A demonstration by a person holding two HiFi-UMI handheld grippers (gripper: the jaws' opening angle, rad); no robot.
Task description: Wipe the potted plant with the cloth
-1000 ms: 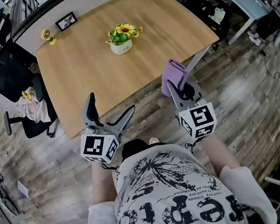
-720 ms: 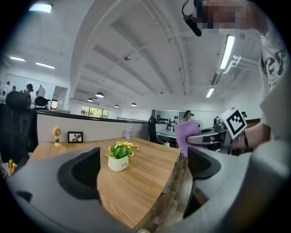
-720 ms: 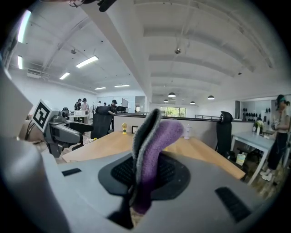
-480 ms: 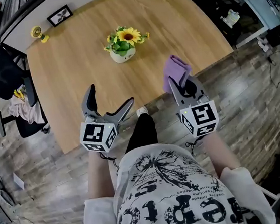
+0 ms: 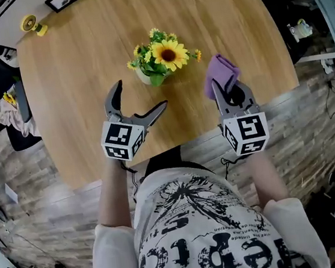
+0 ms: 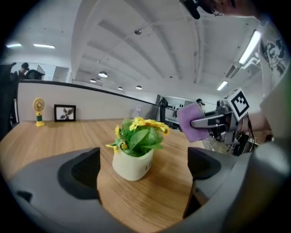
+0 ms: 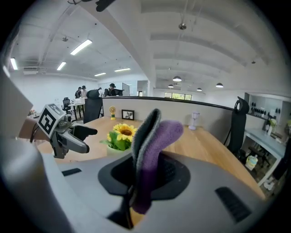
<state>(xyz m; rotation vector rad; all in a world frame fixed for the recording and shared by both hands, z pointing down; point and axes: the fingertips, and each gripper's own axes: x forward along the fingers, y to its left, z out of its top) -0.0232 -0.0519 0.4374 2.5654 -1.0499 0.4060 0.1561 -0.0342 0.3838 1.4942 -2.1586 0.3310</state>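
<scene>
Possibly the cloth [image 5: 220,72] pinched in the right gripper [image 5: 226,88] could topple the plant [image 5: 164,57] unless the wide-open, empty left gripper [image 5: 140,95] steadies it.

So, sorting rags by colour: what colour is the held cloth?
Purple, grey along one side; the soft folded cloth shows best in the right gripper view.

- Yellow-flowered potted plant in cream round pot [image 5: 157,63]: green leaves, one large sunflower bloom on top. Upright on wooden table [image 5: 80,62], mid-width, nearer near edge than far edge.
- Purple-and-grey folded fabric cloth [image 5: 221,74]: clamped between jaws of right gripper [image 5: 227,90], standing up out of them, above table near edge, right of plant, not touching it.
</scene>
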